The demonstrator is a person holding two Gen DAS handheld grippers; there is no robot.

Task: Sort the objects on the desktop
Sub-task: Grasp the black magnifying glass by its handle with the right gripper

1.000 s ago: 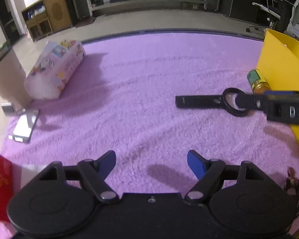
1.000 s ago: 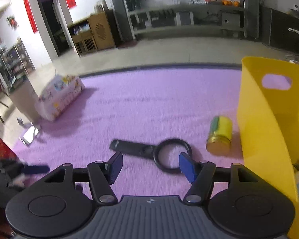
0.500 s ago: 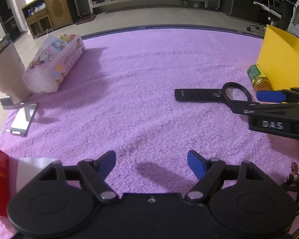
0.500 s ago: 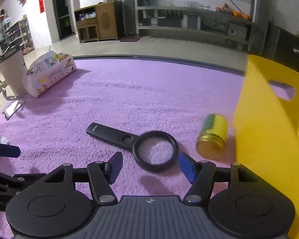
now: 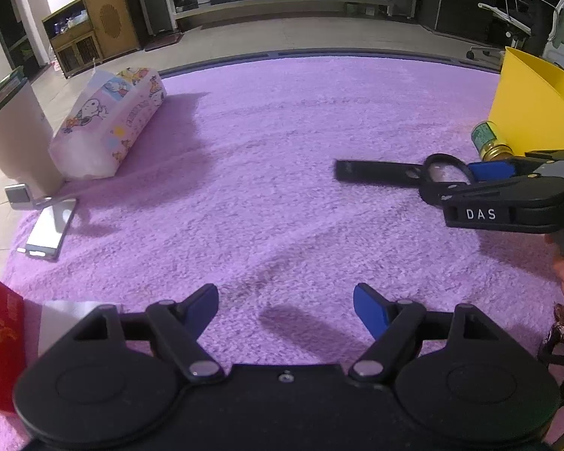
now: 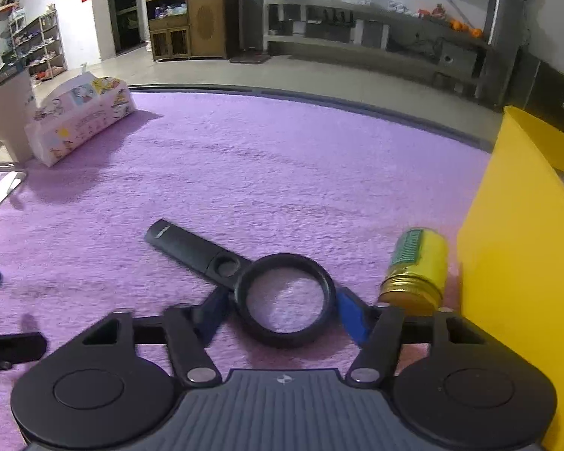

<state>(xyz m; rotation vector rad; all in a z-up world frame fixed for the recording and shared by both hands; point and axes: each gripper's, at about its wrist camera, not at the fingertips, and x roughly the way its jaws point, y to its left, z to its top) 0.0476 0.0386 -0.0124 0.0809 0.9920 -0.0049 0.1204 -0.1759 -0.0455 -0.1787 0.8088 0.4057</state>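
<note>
A black magnifying glass (image 6: 244, 274) lies flat on the purple carpet, its handle pointing far left; it also shows in the left wrist view (image 5: 379, 173). My right gripper (image 6: 282, 314) is open, its blue fingertips on either side of the lens ring, low by the carpet. A small yellow bottle with a gold cap (image 6: 417, 267) lies on its side just right of the ring, against the yellow bin (image 6: 522, 263). My left gripper (image 5: 285, 304) is open and empty over bare carpet, well left of the magnifying glass.
A cartoon-printed tissue pack (image 5: 109, 127) lies at the far left. A phone (image 5: 50, 227) on a metal stand and a beige box (image 5: 15, 131) sit at the carpet's left edge. A red packet (image 5: 0, 338) lies near left. A dark beaded item (image 5: 560, 334) lies near right.
My right gripper has moved forward and down until its open fingers straddle the lens ring. The left gripper has stayed nearly still.
</note>
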